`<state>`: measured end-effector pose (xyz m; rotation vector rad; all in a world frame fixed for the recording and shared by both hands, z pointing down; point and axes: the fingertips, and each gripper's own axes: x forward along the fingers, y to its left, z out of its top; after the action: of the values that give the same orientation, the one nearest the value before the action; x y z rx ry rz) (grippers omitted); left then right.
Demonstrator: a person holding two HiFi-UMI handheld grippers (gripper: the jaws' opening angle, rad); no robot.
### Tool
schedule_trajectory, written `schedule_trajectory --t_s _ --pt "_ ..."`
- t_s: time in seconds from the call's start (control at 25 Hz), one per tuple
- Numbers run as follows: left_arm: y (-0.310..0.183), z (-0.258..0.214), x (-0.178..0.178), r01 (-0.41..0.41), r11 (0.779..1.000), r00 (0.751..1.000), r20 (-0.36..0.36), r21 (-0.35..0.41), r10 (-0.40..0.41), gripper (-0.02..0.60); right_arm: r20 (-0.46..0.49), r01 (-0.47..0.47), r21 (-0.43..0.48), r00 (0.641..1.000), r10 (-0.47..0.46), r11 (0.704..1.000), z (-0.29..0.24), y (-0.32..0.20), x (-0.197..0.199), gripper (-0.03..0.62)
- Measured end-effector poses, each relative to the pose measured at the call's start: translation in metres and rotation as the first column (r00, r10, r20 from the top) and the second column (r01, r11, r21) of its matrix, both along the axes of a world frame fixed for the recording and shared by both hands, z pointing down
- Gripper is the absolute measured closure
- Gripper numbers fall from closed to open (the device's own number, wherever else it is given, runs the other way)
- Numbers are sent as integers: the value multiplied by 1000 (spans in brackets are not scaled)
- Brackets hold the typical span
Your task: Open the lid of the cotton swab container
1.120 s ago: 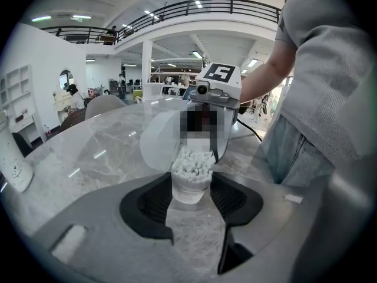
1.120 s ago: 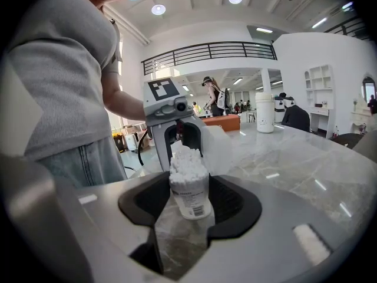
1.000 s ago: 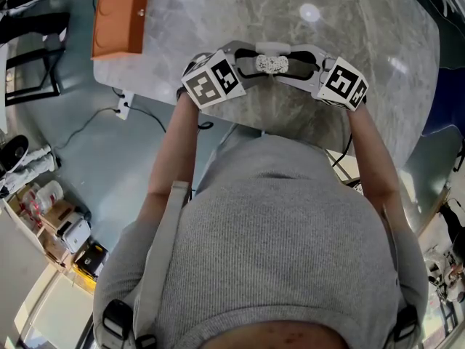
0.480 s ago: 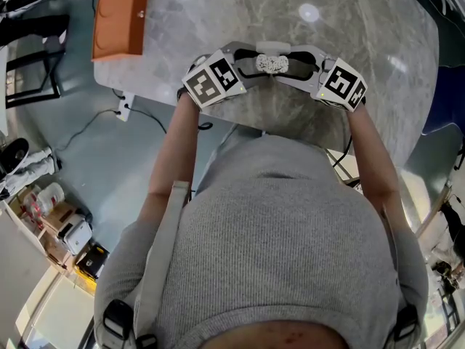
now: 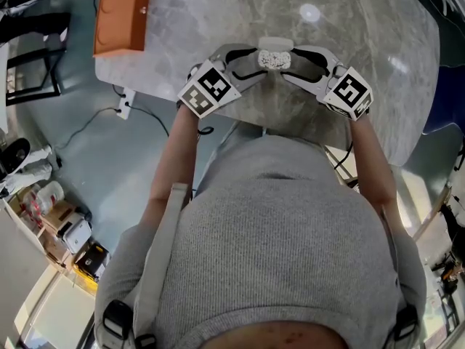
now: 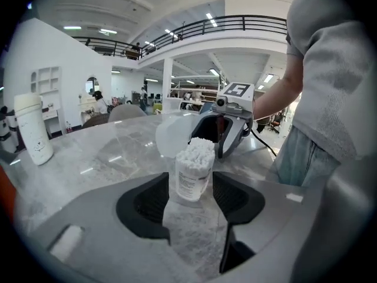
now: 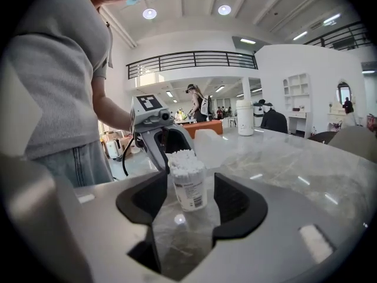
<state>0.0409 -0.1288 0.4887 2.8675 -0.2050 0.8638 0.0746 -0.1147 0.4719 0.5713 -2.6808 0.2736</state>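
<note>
The cotton swab container [image 5: 275, 59] stands upright on the marble table [image 5: 349, 20], a clear tub packed with white swabs [image 6: 194, 153]. Its translucent lid [image 6: 172, 134] is tipped back off the top. My left gripper [image 5: 256, 61] comes at it from the left and my right gripper [image 5: 295, 59] from the right. In the left gripper view the tub [image 6: 189, 178] stands between my jaws [image 6: 189, 194], with the right gripper [image 6: 228, 127] beyond. In the right gripper view the tub [image 7: 188, 187] also stands between open jaws [image 7: 187, 200]. Both pairs of jaws have just been opening, and no pad presses on the tub.
An orange box [image 5: 121, 17] lies at the table's far left corner. A white cylinder bottle [image 6: 33, 128] stands further along the table, also visible as the bottle [image 7: 244, 118] in the right gripper view. The table's near edge runs just under both grippers, against the person's torso.
Both grippers' jaws have spread and their marker cubes have swung apart. The container sits a little further from the person, with its lid now showing behind the swabs.
</note>
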Motion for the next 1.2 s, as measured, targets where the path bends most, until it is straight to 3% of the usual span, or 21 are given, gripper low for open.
schedule_trajectory --t_s 0.12,0.32,0.6,0.8,0.96,1.2 --pt "-5 -11 -6 59 997 997 -44 46 -57 348 13 -48 37 999 48 998 -8 2 8 355" --pt "-5 -25 -22 135 987 988 -93 85 -127 350 86 -206 93 976 198 974 -33 2 26 355" --pt "-4 -45 -40 268 958 950 -194 99 -245 350 150 -334 151 938 313 930 -60 5 39 362" --pt "-2 -68 -47 346 932 912 -272 107 -308 373 179 -390 224 917 356 893 -79 8 38 433" --pt "-4 -81 -53 390 913 891 -302 121 -340 383 241 -445 226 887 393 867 -93 9 35 468" --pt "-1 -91 -67 449 879 855 -363 158 -371 473 288 -501 227 854 433 835 -105 9 30 526"
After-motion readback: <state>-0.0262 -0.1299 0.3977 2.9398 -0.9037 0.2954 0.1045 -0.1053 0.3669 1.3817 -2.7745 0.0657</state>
